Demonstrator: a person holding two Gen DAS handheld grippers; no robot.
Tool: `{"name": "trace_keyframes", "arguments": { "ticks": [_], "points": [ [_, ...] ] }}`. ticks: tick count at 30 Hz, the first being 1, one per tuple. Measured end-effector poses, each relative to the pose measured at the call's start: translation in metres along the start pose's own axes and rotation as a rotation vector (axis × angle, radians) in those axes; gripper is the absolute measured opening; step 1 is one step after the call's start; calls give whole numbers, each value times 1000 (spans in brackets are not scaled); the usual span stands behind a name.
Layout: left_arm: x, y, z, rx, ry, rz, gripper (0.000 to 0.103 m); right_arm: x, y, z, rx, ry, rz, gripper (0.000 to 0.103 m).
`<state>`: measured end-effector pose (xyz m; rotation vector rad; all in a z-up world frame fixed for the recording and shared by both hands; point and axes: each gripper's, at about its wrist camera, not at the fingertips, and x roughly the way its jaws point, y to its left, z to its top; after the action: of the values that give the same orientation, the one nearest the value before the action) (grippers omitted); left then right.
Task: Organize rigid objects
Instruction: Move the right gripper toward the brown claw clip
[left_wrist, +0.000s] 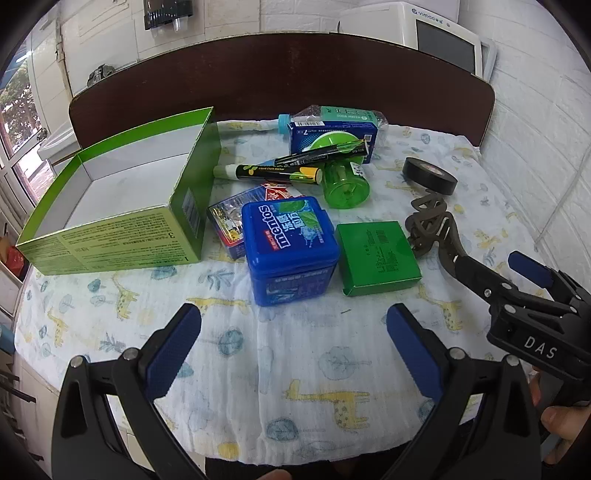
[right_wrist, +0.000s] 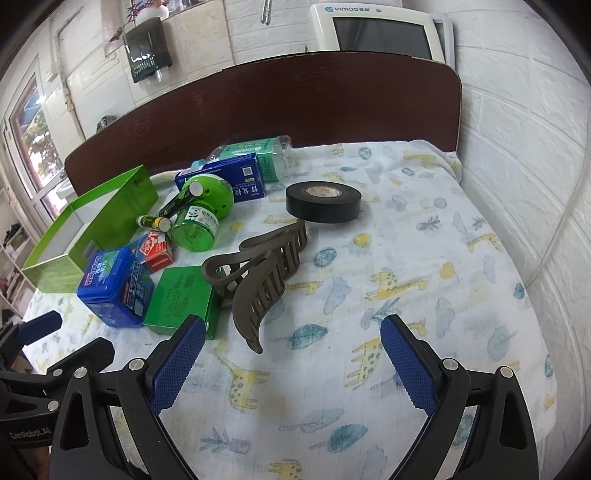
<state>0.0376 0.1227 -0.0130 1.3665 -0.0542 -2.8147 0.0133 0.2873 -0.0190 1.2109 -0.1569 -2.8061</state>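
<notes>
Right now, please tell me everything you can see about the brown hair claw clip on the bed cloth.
The hair claw clip is dull brown, apparently matte plastic, with two curved jaws of slotted teeth and looped handles at the hinge end. It lies on its side on the giraffe-print cloth, jaws slightly parted. Its handle end is against the flat green box; the black tape roll sits just beyond it. Neither gripper holds it.

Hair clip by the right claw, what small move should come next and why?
Probably ease the right claw forward and slightly left until its open jaws straddle the hair clip. The clip lies loose on the cloth just ahead, nearest that claw, while the green box stands open to receive things.
</notes>
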Motion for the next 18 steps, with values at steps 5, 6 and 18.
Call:
{"name": "trace_keyframes", "arguments": {
  "ticks": [5,6,18],
  "points": [
    [7,2,2,-16,9,-11,100,1,0,1,3,2,-4,96],
    [8,2,3,-19,13,-13,100,1,0,1,2,4,-4,96],
    [13,7,2,-39,21,-25,100,12,-1,1,4,23,-23,96]
  ]
}}
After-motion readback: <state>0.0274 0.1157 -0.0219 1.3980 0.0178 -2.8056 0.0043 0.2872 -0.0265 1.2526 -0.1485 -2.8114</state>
